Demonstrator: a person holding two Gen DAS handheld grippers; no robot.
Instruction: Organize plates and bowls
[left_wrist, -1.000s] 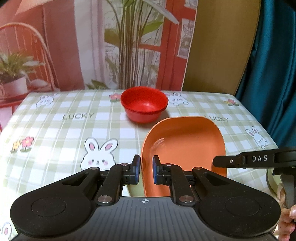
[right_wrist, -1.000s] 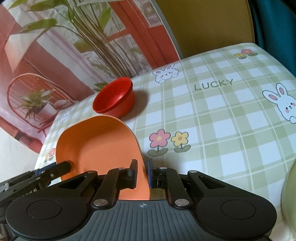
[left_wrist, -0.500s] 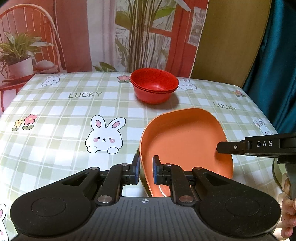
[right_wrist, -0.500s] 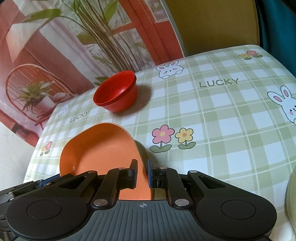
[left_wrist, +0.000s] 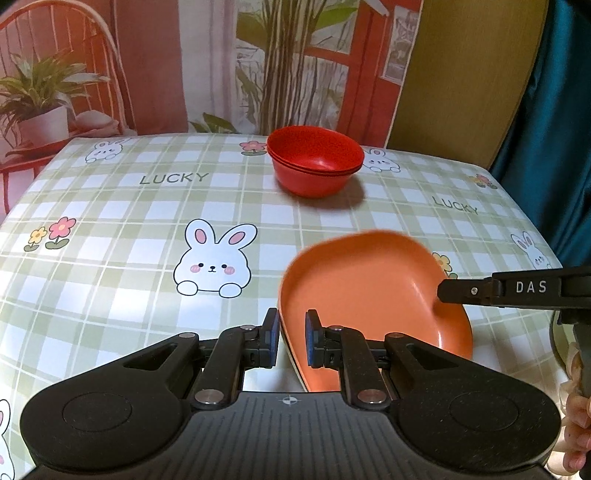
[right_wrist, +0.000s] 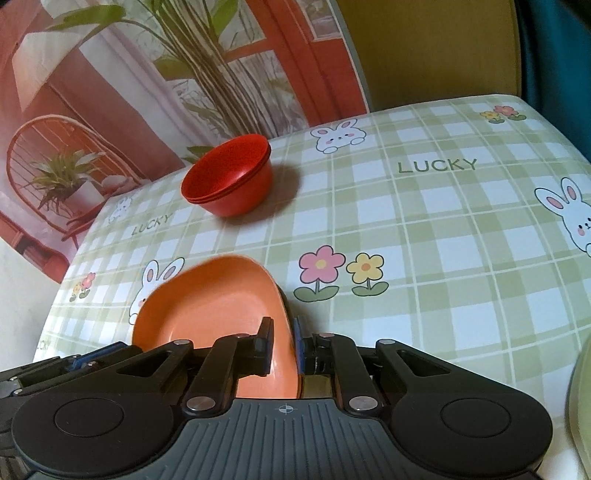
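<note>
The left gripper (left_wrist: 291, 341) sits low at the near edge of the table (left_wrist: 110, 295), pointing across it, fingers level. Its blue-padded jaws straddle the near left rim of the orange plate (left_wrist: 369, 288); a sliver of gap shows at each pad, so whether they truly pinch it cannot be told. The right gripper (right_wrist: 283, 345) comes in from the plate's other side, angled toward the far left corner, and its jaws are clenched on the right rim, pads pressed flat against it. In the left wrist view that gripper appears as a black bar lettered DAS reaching over the plate's right edge.

The plate is a smooth, matte, rounded rectangle with a raised lip, tilted, its far rim lifted and blurred. Beyond it, near the table's far edge and well apart, stand the red bowls (left_wrist: 314, 158), glossy, round, nested in a stack. The tablecloth is a slick green-and-white check printed with rabbits, flowers and the word LUCKY. At the far right of the right wrist view a pale green rim (right_wrist: 580, 398) shows.

Compared with a second ago, the plate lies lower and nearer in both views, more cloth shows around it, and the bowls look farther off.
</note>
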